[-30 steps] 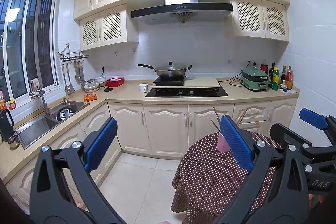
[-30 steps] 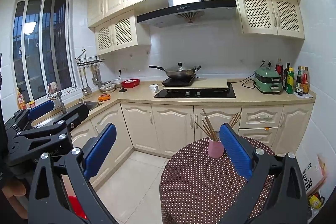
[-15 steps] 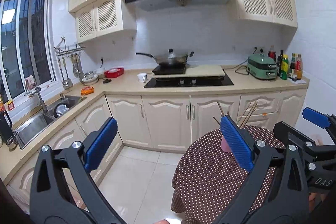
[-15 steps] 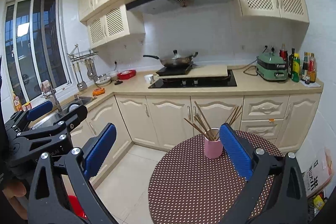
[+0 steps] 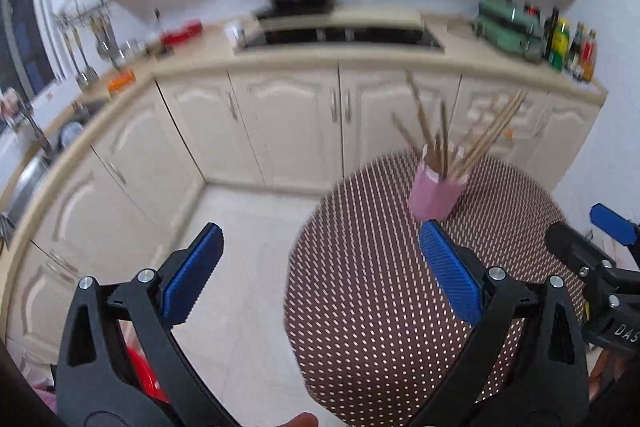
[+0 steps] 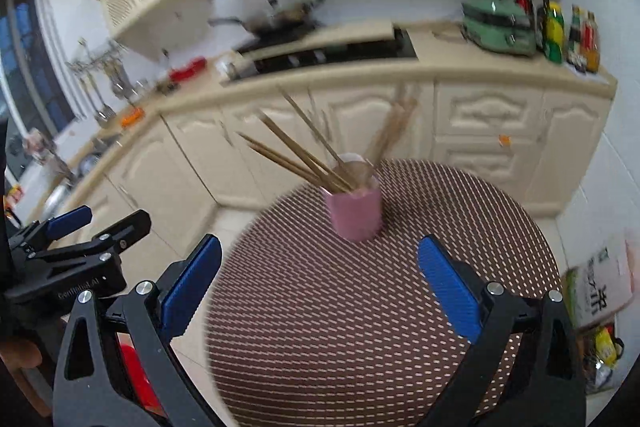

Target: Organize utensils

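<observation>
Both tongs are wide open and hold nothing: the left gripper [image 5: 320, 271] and right gripper [image 6: 318, 275] hover above the round dotted table [image 6: 360, 327]. On it stands a pink cup [image 6: 354, 213] of splayed chopsticks [image 6: 296, 157], blurred.

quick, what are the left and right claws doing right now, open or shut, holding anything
Left claw: open, holding nothing.
Right claw: open, holding nothing, short of the pink cup of chopsticks.
</observation>
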